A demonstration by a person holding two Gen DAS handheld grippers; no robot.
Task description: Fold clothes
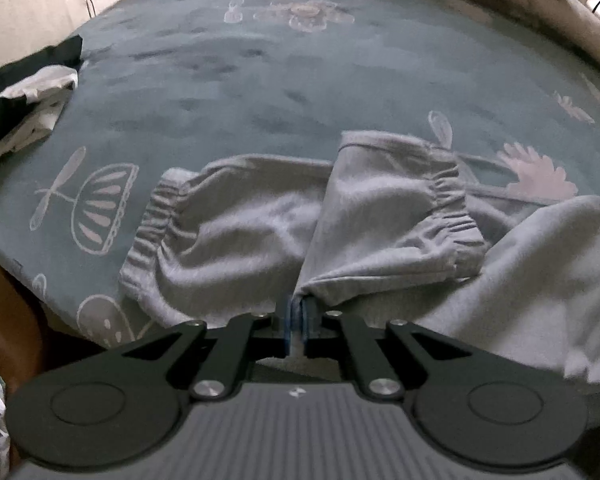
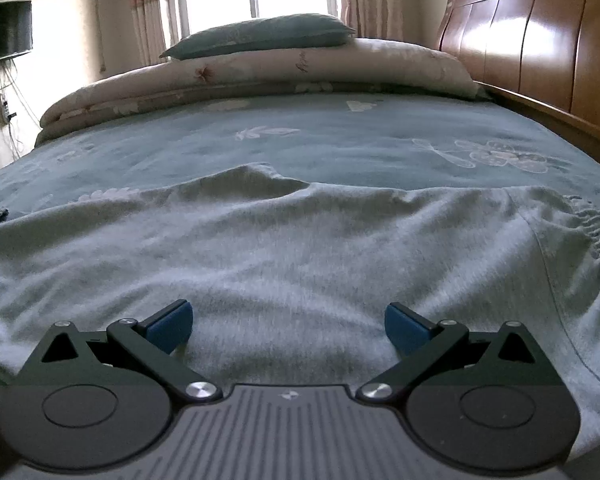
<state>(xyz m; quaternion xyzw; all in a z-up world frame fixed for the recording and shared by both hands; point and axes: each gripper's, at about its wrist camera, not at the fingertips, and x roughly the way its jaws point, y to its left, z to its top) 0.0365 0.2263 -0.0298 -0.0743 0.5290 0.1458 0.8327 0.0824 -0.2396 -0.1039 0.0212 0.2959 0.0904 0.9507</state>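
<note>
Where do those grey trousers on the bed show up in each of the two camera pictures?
Left wrist view: the grey trousers fill the lower middle and right, cuffs pointing up, an edge pinched in the left tongs.
Right wrist view: the grey trousers spread across the whole lower half, under the open right tongs.
Shared landmark: the teal bedsheet with pale flower drawings.

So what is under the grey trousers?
The green sheet lies under the trousers. What lies under their middle is covered.
</note>
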